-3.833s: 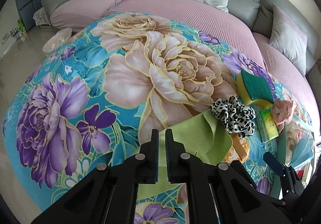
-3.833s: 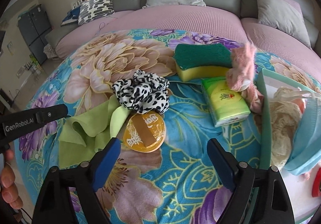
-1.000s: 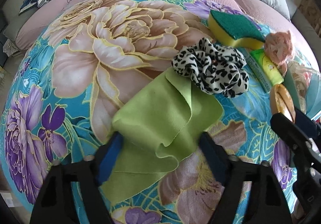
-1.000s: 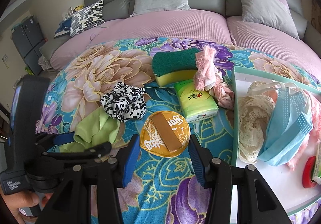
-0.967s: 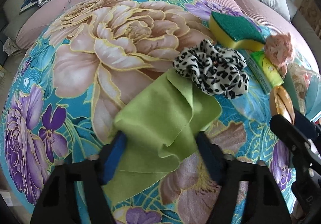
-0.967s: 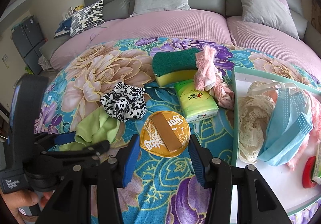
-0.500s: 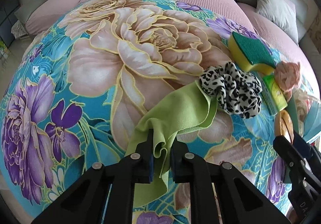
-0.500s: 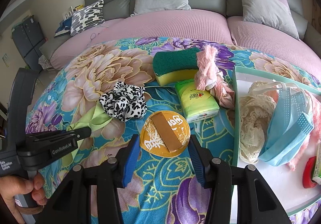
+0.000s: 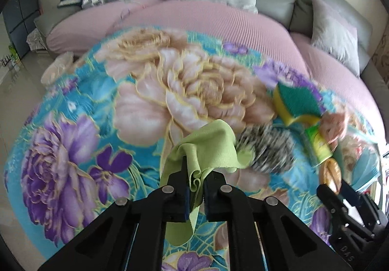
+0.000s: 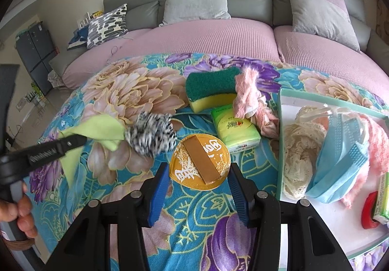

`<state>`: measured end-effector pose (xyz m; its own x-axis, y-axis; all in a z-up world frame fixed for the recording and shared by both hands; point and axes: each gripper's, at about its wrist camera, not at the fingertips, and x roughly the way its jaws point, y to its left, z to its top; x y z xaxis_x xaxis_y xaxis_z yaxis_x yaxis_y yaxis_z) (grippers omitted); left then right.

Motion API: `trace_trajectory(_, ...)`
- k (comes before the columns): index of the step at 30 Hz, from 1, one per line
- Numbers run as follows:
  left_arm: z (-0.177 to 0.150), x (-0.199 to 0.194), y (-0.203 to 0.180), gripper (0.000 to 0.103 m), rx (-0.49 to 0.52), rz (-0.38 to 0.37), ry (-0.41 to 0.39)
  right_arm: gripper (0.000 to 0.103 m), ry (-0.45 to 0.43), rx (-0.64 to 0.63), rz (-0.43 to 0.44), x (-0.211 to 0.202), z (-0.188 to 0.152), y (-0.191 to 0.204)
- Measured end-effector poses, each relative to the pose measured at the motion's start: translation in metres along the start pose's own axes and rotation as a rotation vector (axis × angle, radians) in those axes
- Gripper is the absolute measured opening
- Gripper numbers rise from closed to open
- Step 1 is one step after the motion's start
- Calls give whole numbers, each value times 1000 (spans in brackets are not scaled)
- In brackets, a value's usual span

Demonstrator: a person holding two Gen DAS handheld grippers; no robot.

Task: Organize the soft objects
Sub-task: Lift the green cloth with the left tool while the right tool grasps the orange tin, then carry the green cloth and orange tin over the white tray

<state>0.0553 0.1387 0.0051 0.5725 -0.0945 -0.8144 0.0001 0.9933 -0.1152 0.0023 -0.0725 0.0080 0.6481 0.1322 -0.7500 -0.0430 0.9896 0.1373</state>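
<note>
My left gripper (image 9: 195,178) is shut on the lime green cloth (image 9: 209,147) and holds it lifted off the floral cover; the cloth (image 10: 97,130) also shows in the right wrist view, hanging from the left gripper (image 10: 80,139). A black-and-white spotted scrunchie (image 10: 150,135) lies just right of the cloth, blurred. My right gripper (image 10: 199,188) is open, its jaws either side of a round gold packet (image 10: 199,161). A green-and-yellow sponge (image 10: 211,88), a pink fuzzy piece (image 10: 250,98) and a green tissue pack (image 10: 233,132) lie beyond.
A white tray with a teal rim (image 10: 279,139) at the right holds a cream lace piece (image 10: 299,149), a blue face mask (image 10: 340,159), pink fabric and a red item. A pink-covered sofa (image 10: 206,35) with grey cushions runs behind.
My left gripper closed on the green cloth and has lifted it up and back; the scrunchie beside it was dragged and shifted. My right gripper has stayed open over the gold packet.
</note>
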Motion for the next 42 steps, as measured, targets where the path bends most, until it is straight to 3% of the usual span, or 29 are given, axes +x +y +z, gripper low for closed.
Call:
trace_trajectory(10,13,-49,-25,8,19,-41,-138,52,-74,29,3,-29,6,-11)
trace_trajectory(24,9,-77,-111,8,184,-161,-192,52,-191,156,-87,-84,6,-73)
trace_trajectory(33,-5,-78,-166,8,310,-222,-169,52,-239,319,-207,-118,-8,-145)
trace_trajectory(42,-32,-62,-215,8,427,-302,-69,52,-236,421,-234,-125,-22,-185)
